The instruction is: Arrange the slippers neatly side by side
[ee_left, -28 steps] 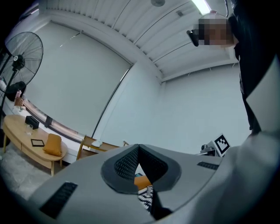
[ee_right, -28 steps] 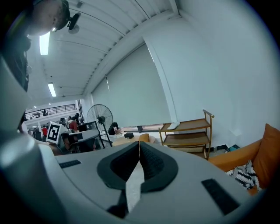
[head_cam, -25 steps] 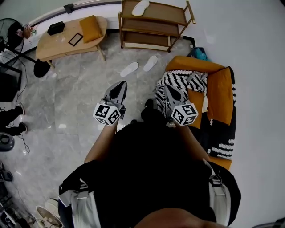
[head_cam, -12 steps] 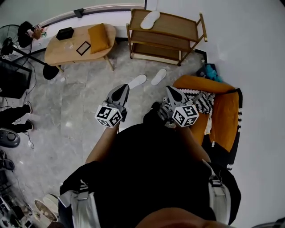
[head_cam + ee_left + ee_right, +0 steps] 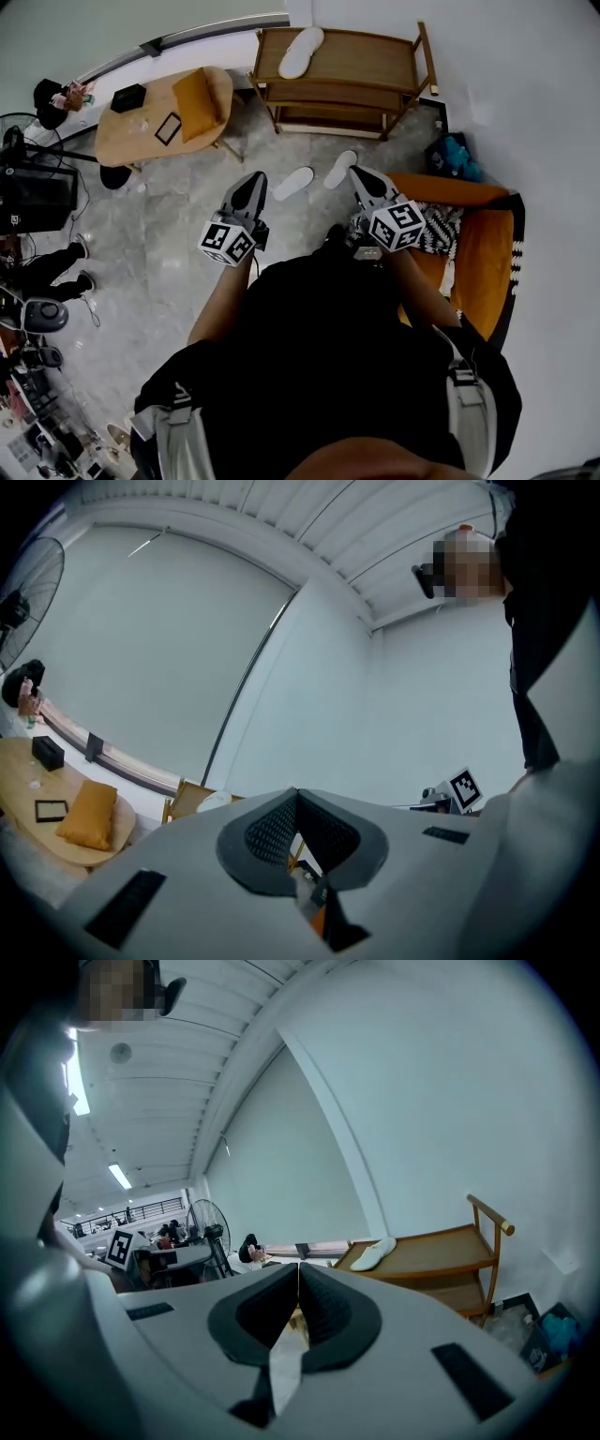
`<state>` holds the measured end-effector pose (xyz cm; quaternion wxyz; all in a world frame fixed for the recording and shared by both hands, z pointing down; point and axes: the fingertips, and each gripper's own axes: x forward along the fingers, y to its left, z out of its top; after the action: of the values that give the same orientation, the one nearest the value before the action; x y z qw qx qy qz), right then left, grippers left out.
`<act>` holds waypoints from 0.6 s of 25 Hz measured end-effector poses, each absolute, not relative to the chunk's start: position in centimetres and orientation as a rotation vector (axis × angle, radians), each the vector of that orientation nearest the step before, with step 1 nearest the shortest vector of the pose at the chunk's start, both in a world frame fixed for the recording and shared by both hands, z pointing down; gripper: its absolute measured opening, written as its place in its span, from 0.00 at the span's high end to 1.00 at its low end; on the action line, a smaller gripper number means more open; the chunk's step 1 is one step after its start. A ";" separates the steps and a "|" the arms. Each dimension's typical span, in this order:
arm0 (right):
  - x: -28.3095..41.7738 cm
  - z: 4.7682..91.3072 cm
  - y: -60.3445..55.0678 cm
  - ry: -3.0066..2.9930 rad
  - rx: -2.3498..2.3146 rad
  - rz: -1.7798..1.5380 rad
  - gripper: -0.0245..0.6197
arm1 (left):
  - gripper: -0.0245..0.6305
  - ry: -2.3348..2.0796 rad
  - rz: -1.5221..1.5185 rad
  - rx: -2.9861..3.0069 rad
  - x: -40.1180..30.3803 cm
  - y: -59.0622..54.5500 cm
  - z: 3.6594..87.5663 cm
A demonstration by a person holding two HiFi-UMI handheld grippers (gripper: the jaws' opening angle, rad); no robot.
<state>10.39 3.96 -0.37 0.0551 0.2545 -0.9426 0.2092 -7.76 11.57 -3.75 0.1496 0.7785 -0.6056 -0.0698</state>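
The left tool (image 5: 254, 178) and right tool (image 5: 360, 174) stay shut tight, empty. The floor slippers (image 5: 293, 183) have slid down-frame to mid-frame, between their tips, and the wooden shelf (image 5: 367, 49) is closer.

A grey, marble-like floor (image 5: 178, 244) with a soft sheen is seen, and smooth brown wood is shown by the shelf (image 5: 366, 52) at twelve o'clock. The slippers (image 5: 293, 183) on the floor are covered in matt white cloth, the cushion (image 5: 197, 91) at eleven o'clock in orange fabric.
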 end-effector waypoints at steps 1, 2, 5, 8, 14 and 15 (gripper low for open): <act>10.4 -0.1 3.1 -2.858 0.774 0.644 0.91 | 0.94 -1.731 -0.201 2.235 -7.9 10.6 -3.6; 10.5 0.2 2.4 -2.854 0.776 0.650 0.91 | 0.94 -1.723 -0.194 2.231 -7.9 9.8 -3.3; 10.5 1.5 0.5 -2.840 0.779 0.658 0.91 | 0.94 -1.691 -0.167 2.215 -7.8 7.2 -1.7; 9.9 2.9 -0.5 -2.826 0.792 0.681 0.91 | 0.94 -1.651 -0.131 2.200 -7.7 5.3 0.2; 9.3 5.8 -0.4 -2.745 0.936 0.700 0.91 | 0.94 -1.501 -0.005 2.330 -8.0 3.5 2.6; 8.7 6.3 -0.3 -2.724 0.958 0.699 0.91 | 0.94 -1.468 0.011 2.347 -8.7 3.3 3.1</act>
<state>8.73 -0.30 6.31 0.0851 0.3213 -0.9136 0.2343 -8.72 3.29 3.09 0.1854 0.8331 -0.5212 0.0039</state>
